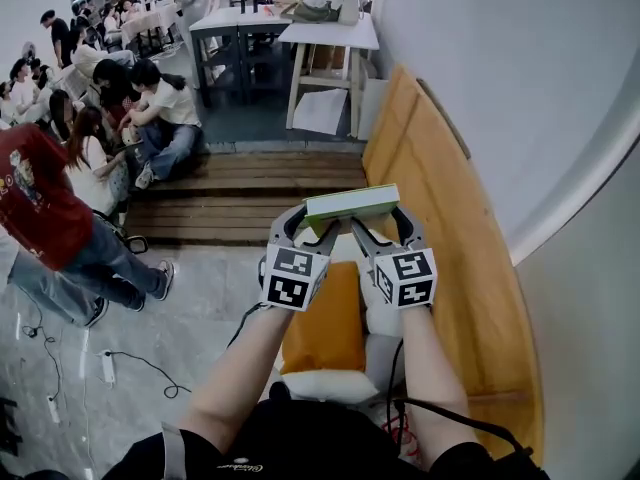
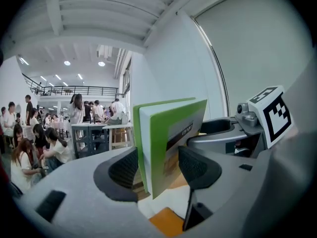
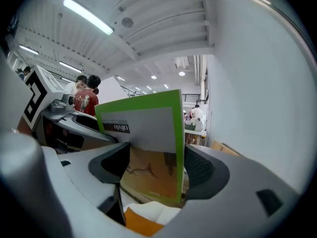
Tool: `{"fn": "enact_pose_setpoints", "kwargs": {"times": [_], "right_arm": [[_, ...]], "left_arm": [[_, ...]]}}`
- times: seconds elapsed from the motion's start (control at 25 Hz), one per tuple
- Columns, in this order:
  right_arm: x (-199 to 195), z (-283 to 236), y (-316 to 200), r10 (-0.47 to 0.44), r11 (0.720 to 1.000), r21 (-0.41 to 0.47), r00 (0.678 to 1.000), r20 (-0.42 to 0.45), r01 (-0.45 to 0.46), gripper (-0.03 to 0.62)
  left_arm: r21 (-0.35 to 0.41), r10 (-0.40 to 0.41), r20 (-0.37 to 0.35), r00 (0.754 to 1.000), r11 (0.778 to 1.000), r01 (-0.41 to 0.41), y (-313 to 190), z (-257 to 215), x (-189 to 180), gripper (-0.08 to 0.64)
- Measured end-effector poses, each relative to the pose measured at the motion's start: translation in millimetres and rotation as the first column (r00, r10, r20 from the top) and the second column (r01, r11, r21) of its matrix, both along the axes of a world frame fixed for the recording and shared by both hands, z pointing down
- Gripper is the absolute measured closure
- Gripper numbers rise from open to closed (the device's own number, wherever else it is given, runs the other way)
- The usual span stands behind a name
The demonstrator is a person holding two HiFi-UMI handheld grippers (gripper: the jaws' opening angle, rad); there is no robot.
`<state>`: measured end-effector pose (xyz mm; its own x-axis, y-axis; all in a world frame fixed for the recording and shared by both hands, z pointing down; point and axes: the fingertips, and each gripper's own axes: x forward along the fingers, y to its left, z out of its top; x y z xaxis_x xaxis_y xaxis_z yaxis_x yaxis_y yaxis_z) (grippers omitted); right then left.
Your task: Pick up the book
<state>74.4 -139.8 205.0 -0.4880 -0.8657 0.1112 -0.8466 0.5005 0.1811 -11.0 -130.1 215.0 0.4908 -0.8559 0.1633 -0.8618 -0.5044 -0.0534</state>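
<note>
Nearest us, both forearms reach forward. The left gripper [image 1: 318,230] and the right gripper [image 1: 378,230] are side by side, and both are clamped on the same green book [image 1: 352,206]. In the left gripper view the pads press one on each cover, with the white page edge facing the camera. In the right gripper view the jaws pinch the lower part of the book, cover toward us. The book is up in the air between the two tools, roughly level in the head view, and we see nothing else touching it. Below it are an orange cushion [image 1: 325,323] and, just beside that, a white cushion [image 1: 385,318], both on a wooden bench [image 1: 440,198] along the wall. We judge the pick-up done or nearly done. The book looks thin and light, and fairly stiff when shut. Its cover looks glossy, so it could slip or fan open. The safest hold squeezes both covers together near an edge, as here. Farther off are a wooden step [image 1: 250,193], people sitting on the floor [image 1: 160,108], and tables [image 1: 330,33] at the back.
</note>
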Motion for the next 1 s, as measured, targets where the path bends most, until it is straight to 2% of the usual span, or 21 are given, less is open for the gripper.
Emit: {"fn": "enact_pose_setpoints", "kwargs": {"times": [0.2, 0.4, 0.64, 1.0], "right_arm": [[-11, -51, 11, -0.014, 0.995, 0.097, 1.0, -0.01, 0.015, 0.252], [-18, -78, 24, -0.011, 0.989, 0.147, 1.0, -0.003, 0.011, 0.252], [-22, -77, 34, -0.007, 0.989, 0.147, 1.0, 0.01, 0.006, 0.252], [-13, -76, 20, 0.012, 0.99, 0.14, 1.0, 0.024, -0.015, 0.253]], "left_arm": [[0.087, -0.007, -0.019, 1.0, 0.996, 0.008, 10, -50, -9, 0.304], [0.148, -0.013, -0.029, 0.999, 0.989, 0.017, 23, -77, -16, 0.304], [0.147, -0.008, -0.026, 1.0, 0.989, 0.012, 33, -78, -20, 0.304], [0.147, 0.016, -0.016, 1.0, 0.989, -0.013, 19, -79, -11, 0.304]]}}
